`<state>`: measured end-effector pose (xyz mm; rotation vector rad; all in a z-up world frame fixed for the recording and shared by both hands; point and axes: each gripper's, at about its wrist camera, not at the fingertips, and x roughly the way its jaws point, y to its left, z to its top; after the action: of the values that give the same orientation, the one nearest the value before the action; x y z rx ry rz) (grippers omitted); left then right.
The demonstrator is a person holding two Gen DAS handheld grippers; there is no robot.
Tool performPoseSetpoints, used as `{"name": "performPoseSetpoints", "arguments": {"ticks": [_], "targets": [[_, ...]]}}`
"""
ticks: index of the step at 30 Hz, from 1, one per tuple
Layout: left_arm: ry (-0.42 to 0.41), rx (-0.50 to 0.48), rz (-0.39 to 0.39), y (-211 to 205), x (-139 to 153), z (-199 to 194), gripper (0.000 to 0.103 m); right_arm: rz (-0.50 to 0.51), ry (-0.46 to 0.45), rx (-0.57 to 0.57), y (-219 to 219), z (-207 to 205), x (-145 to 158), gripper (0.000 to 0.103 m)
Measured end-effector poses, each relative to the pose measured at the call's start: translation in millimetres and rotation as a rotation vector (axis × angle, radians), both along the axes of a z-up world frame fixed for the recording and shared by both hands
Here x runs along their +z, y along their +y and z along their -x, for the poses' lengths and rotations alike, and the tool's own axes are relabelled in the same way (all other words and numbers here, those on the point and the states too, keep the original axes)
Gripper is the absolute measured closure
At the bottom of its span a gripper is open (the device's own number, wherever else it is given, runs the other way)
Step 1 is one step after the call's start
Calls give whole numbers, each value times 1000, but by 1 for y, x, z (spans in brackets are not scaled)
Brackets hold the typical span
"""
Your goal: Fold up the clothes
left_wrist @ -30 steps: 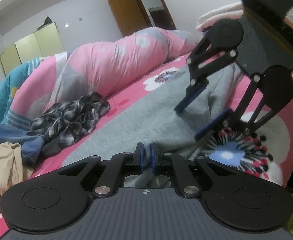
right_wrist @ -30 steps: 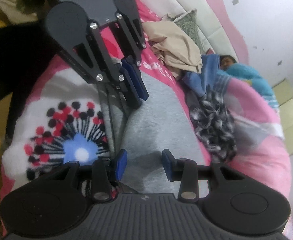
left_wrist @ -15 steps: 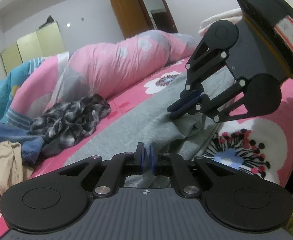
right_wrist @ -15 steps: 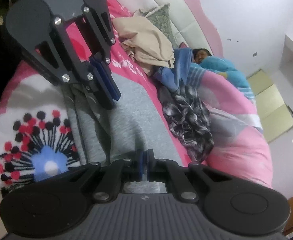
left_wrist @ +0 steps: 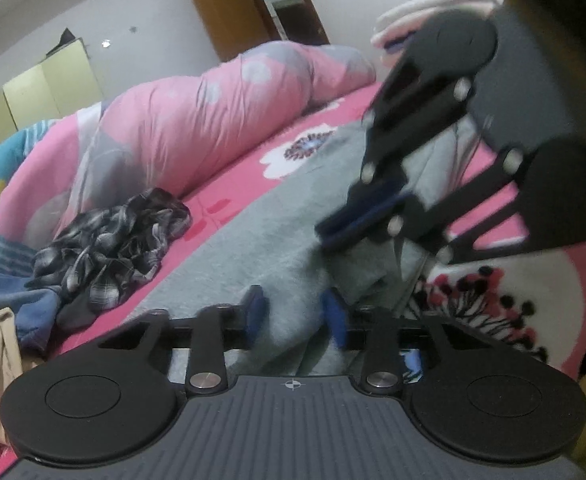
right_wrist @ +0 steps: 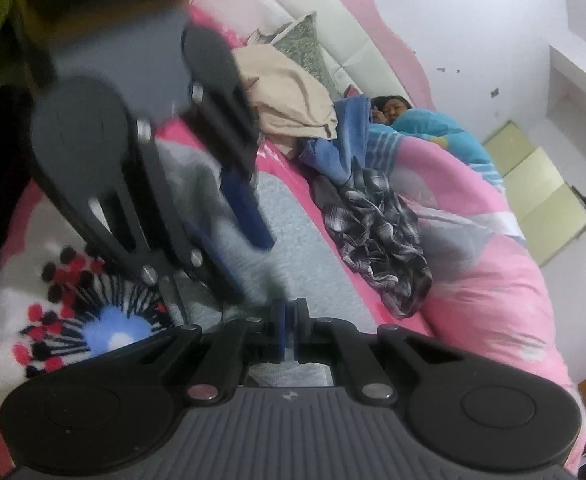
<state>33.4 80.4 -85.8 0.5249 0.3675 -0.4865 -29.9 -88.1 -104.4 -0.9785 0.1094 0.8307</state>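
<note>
Pinching fuzzy grey fleece garment (left_wrist: 277, 236)

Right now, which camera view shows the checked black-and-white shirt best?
The right wrist view: the checked shirt lies unobstructed along the pink bed cover, its whole length visible. In the left wrist view the shirt is also sharp, but seen lower and as a crumpled heap, partly merging with the blue garment.

Pink floral bed (left_wrist: 541, 300), grey garment (left_wrist: 277, 236) spread flat, plaid shirt (left_wrist: 113, 240), pink duvet (left_wrist: 197, 128), beige cloth (right_wrist: 293, 96)
</note>
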Motion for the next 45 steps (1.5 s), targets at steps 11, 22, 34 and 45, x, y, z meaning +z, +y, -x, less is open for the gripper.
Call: {"name": "performPoseSetpoints", "arguments": {"ticks": [11,22,34,45], "targets": [[-97,21,43,3,6,13,96,-48,157,47,-12,-16,11,58],[-131,-1,45,7,7,24,96,-86,75,-49,4,-25,0,93],[-105,-22,-24,5,-14,33,98,358,-560,-57,24,6,-102,93],[-37,-8,8,14,-20,37,99,267,-476,-88,15,18,-80,66]]}}
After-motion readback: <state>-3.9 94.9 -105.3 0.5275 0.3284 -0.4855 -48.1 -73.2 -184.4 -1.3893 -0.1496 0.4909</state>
